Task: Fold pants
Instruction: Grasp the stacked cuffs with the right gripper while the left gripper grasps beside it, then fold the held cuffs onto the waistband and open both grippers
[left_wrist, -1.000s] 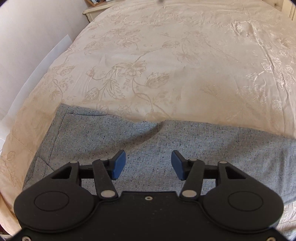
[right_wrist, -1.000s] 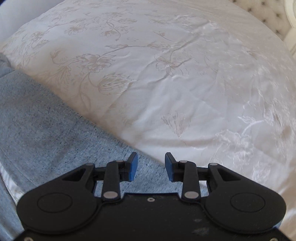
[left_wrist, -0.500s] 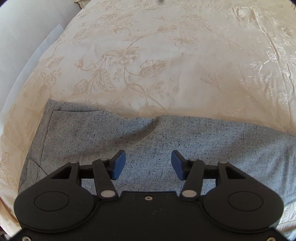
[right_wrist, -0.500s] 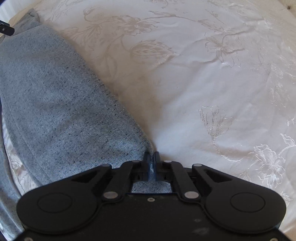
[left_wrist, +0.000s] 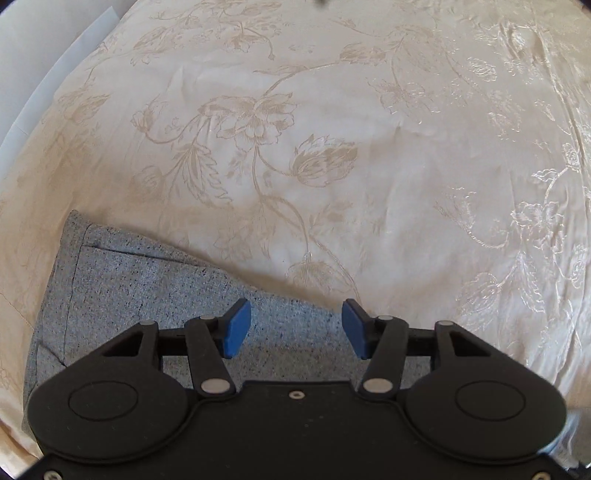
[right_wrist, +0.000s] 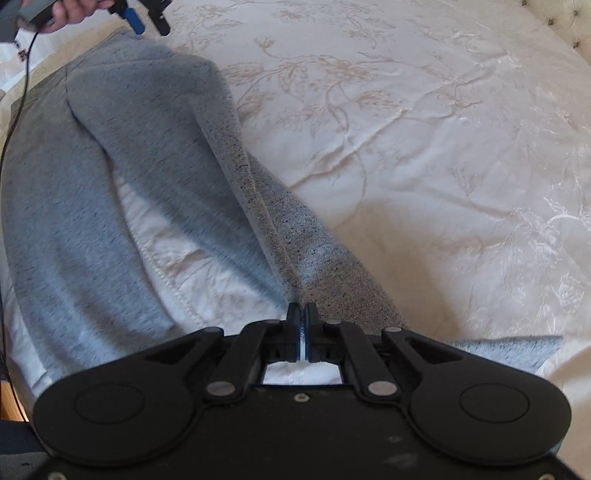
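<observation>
**A:** Your right gripper (right_wrist: 303, 325) pinches the pants (right_wrist: 110, 192) leg; the waist lies on the bedspread (right_wrist: 424, 147).

**B:** Carry it toward that waist; your left gripper (left_wrist: 296, 328), spread wide, probably isn't pinning anything.

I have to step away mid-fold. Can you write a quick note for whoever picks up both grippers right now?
Right gripper: jaws shut on the speckled grey knit pants, one leg lifted and bunched off the cream floral bedspread.
Left gripper: jaws open, holding nothing, above the pants' waistband end.
Done: leg grasped, fold begun.
Left: carry the leg across, lay it flat, finish the remaining folds.
</observation>
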